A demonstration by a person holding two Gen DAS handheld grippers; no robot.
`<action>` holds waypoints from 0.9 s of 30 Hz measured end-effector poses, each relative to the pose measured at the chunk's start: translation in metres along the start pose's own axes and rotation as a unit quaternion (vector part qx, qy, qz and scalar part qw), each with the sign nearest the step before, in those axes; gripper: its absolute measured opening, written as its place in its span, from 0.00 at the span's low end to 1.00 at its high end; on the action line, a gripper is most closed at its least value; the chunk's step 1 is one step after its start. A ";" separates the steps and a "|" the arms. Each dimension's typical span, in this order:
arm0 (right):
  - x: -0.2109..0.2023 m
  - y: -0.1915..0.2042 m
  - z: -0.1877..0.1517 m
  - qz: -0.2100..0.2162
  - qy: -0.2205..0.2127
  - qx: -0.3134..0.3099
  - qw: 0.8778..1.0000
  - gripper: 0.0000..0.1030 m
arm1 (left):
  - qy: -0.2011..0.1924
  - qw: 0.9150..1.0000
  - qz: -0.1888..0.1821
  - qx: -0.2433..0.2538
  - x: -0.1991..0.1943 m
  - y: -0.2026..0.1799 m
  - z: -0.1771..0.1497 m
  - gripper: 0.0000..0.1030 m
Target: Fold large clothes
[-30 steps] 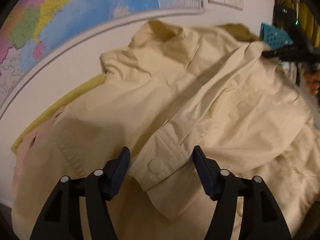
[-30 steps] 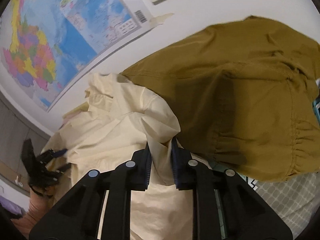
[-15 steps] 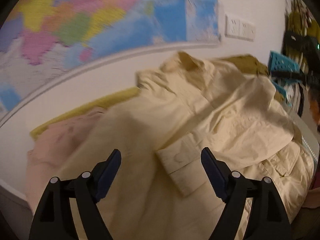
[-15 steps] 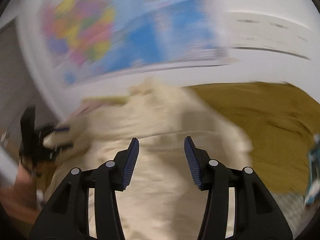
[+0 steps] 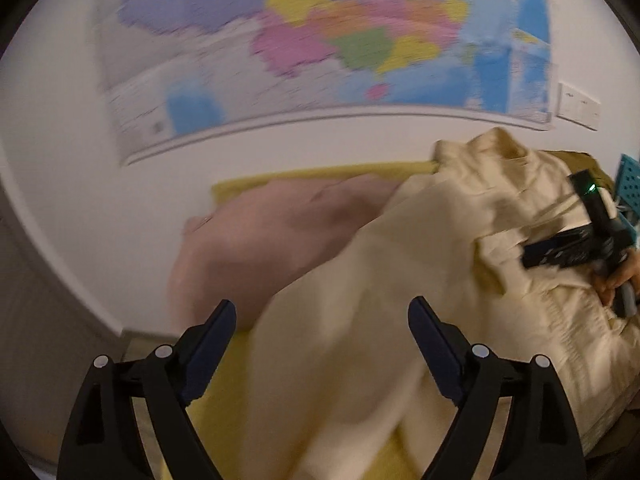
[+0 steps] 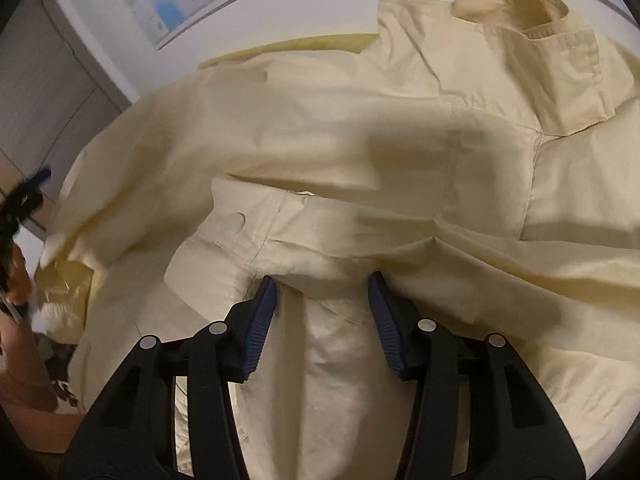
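A large cream shirt [image 6: 400, 152] lies spread out, its collar [image 6: 552, 40] at the upper right and a buttoned cuff [image 6: 236, 224] folded across the middle. My right gripper [image 6: 322, 300] is open, its jaws low over the shirt fabric just below the cuff. In the left wrist view the cream shirt [image 5: 400, 280] fills the lower right. My left gripper [image 5: 322, 332] is wide open and empty above the shirt's left edge. The right gripper [image 5: 576, 248] also shows at the far right of that view, over the shirt.
A pink garment [image 5: 272, 236] and a yellow cloth [image 5: 320, 174] lie under and left of the shirt. A world map [image 5: 320, 40] hangs on the white wall behind. A teal basket [image 5: 628, 176] and an olive garment [image 5: 580, 160] are at the far right. Grey cabinet [image 6: 52, 88] on the left.
My right gripper has let go of the shirt fabric, opened and moved over the cuff. My left gripper has opened wider and swung left, off the cuff toward the shirt's left edge.
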State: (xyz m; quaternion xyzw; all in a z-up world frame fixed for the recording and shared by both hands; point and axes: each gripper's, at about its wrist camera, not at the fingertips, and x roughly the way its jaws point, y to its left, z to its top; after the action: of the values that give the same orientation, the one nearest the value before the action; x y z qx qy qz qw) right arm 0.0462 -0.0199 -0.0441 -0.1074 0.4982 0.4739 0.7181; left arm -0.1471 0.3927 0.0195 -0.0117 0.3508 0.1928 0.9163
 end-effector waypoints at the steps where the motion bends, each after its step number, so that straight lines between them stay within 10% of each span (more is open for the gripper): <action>1: -0.002 0.000 0.000 -0.005 0.001 0.001 1.000 0.47 | 0.003 1.000 0.005 -0.004 -0.002 0.005 -0.005 0.82; 9: -0.047 0.046 -0.010 0.035 -0.037 -0.045 0.998 0.63 | 0.038 0.998 -0.038 -0.018 -0.012 0.039 -0.041 0.82; 16: -0.025 0.123 -0.006 0.134 -0.020 -0.110 0.985 0.70 | 0.045 0.994 -0.067 0.072 -0.016 -0.004 -0.063 0.85; 21: -0.007 0.146 -0.012 0.151 0.003 -0.128 0.980 0.70 | 0.121 0.989 -0.050 0.063 0.017 -0.009 -0.066 0.13; 27: -0.033 0.123 -0.015 0.158 -0.020 -0.101 0.982 0.70 | 0.051 0.988 -0.141 0.041 -0.043 -0.016 -0.006 0.08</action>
State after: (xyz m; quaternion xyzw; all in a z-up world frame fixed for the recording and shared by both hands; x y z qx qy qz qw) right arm -0.0613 0.0166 0.0142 -0.0901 0.4438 0.6313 0.6296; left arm -0.1745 0.3623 0.0415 -0.0338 0.3991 0.0461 0.9151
